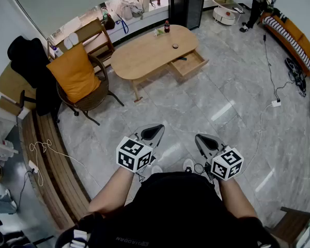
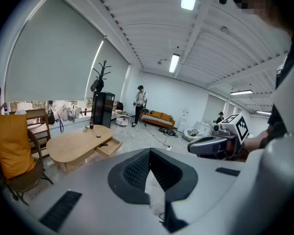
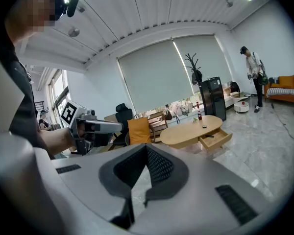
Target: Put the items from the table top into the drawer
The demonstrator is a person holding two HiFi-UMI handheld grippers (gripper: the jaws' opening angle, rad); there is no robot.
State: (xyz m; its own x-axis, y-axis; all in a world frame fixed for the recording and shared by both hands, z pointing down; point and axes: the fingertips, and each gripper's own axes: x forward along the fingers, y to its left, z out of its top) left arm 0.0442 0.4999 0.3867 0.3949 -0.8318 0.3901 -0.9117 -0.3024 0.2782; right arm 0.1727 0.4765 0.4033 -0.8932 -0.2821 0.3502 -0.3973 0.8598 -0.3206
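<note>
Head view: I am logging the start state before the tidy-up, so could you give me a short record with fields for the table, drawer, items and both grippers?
table: oval, wooden, well away from the person
drawer: pulled open; contents not clear at this range
items on top: bottle, small dark round item, small greenish item too small to identify
left gripper: jaws together, empty, held close to the body
right gripper: jaws together, empty, held close to the body
task state: nothing picked up yet

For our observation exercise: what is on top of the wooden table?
A dark bottle, a small green item and a small dark round thing. Nothing hides the tabletop; details are too small to tell.
</note>
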